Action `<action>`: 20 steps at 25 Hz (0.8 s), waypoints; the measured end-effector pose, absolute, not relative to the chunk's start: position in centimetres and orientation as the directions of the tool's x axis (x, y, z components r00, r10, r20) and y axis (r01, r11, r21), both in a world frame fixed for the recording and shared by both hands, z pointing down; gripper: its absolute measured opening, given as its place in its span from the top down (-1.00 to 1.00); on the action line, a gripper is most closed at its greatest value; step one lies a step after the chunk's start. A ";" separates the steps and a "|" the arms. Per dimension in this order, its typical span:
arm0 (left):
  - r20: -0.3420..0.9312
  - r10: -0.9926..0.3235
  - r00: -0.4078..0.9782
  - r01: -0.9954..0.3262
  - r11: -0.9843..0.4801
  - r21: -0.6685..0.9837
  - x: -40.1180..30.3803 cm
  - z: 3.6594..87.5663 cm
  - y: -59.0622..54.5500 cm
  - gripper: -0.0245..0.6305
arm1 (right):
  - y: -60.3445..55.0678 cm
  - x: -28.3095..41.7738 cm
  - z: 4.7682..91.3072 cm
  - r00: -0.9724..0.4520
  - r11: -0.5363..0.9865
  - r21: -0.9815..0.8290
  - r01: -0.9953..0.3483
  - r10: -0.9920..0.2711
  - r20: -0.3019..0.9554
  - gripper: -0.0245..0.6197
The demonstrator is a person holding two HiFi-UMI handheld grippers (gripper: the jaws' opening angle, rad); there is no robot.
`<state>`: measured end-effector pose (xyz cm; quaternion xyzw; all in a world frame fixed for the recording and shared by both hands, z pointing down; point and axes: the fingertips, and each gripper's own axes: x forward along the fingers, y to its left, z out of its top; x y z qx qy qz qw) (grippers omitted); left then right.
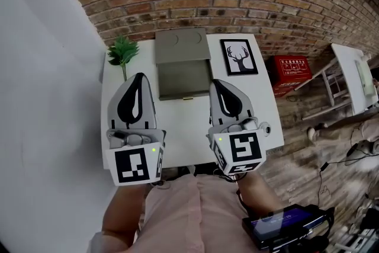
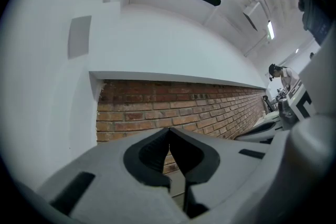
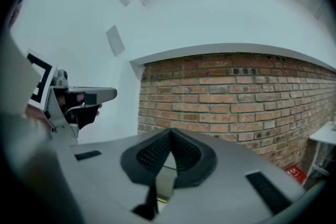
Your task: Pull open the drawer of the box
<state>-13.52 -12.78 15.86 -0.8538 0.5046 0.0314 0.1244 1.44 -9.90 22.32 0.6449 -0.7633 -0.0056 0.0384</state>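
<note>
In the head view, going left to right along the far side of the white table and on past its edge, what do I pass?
green plant sprig → olive-grey box → framed deer picture → red case on the floor

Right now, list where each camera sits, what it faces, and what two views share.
Head view: on the head, down at box, table, left gripper, right gripper, shirt.
Left gripper view: on left gripper, facing brick wall; shut jaws, right gripper beside.
Right gripper view: on right gripper, same wall; shut jaws, left gripper beside.
Shared: brick wall.
</note>
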 end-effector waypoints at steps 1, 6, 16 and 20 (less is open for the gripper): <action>-0.179 -0.853 0.490 -0.869 -0.461 -0.181 -13.4 15.8 -12.7 0.90 | -9.9 1.5 22.3 -0.161 0.164 0.058 -0.985 -0.986 0.051 0.91; -0.180 -0.851 0.493 -0.867 -0.464 -0.180 -13.1 16.0 -12.3 0.90 | -9.5 1.7 22.2 -0.163 0.166 0.054 -0.985 -0.986 0.046 0.91; -0.177 -0.851 0.495 -0.866 -0.465 -0.184 -12.7 16.4 -11.6 0.90 | -9.0 2.1 22.6 -0.157 0.159 0.048 -0.986 -0.987 0.042 0.91; -0.174 -0.851 0.495 -0.865 -0.464 -0.189 -12.6 16.5 -11.5 0.90 | -8.9 2.3 22.7 -0.156 0.158 0.046 -0.986 -0.987 0.042 0.91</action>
